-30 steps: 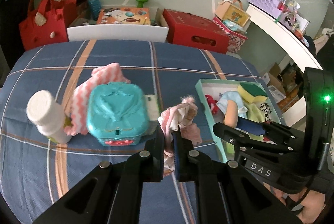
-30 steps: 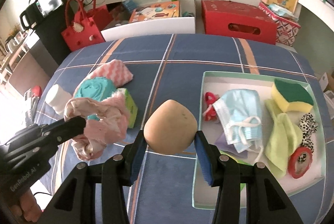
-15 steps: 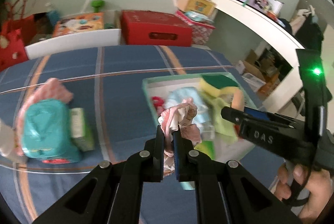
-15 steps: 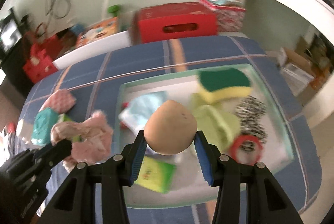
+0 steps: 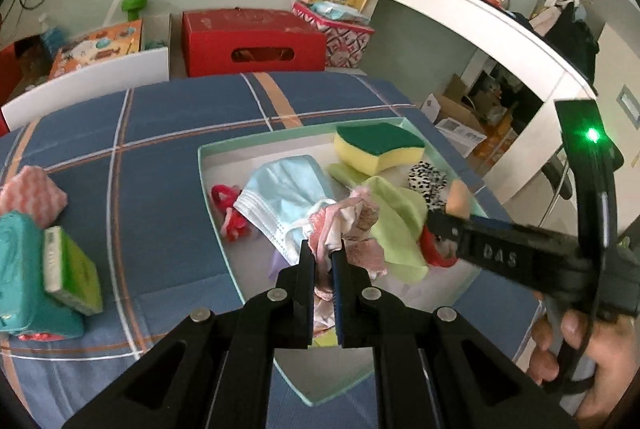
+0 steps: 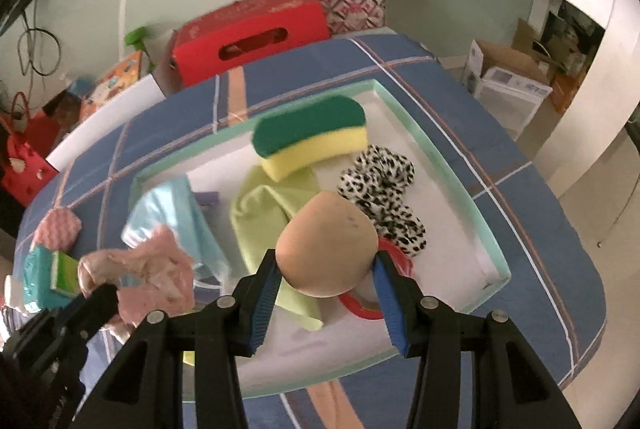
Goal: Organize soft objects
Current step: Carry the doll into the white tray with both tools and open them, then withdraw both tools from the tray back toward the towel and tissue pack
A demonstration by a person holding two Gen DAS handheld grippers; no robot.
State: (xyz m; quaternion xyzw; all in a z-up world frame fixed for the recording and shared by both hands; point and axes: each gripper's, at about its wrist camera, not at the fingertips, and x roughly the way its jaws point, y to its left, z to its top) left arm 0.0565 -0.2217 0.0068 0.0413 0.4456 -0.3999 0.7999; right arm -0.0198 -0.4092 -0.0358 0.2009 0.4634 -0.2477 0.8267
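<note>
Clamped nearly together, the jaws of the left gripper pinch a crumpled pink-and-white cloth, which hangs over the near part of a shallow mint-green tray set on a blue plaid cloth-covered table. Jaws of the right gripper stand about half open, pressed on either side of a tan egg-shaped sponge held above the tray's middle.

Inside the tray lie a yellow sponge with a green scouring face at the far side, a pale blue face mask toward the left, a lime-green cloth in the centre, a black-and-white spotted scrunchie to the right of that cloth, a red ring near the tray's front and partly under the held sponge, and a red-and-pink tangle beside the mask at the left wall. A lilac item peeks out from under the mask; what it is cannot be told.

Outside the tray, well to its left on the table, sit a pink-and-white zigzag cloth, a teal box and a green pack leaning against that box.

Beyond the tray, past the far edge of the table, stand a red box with a slot handle, a patterned basket and a white shelf curving off to the right. A person's hand grips the right gripper's handle at the lower right of the left wrist view.
</note>
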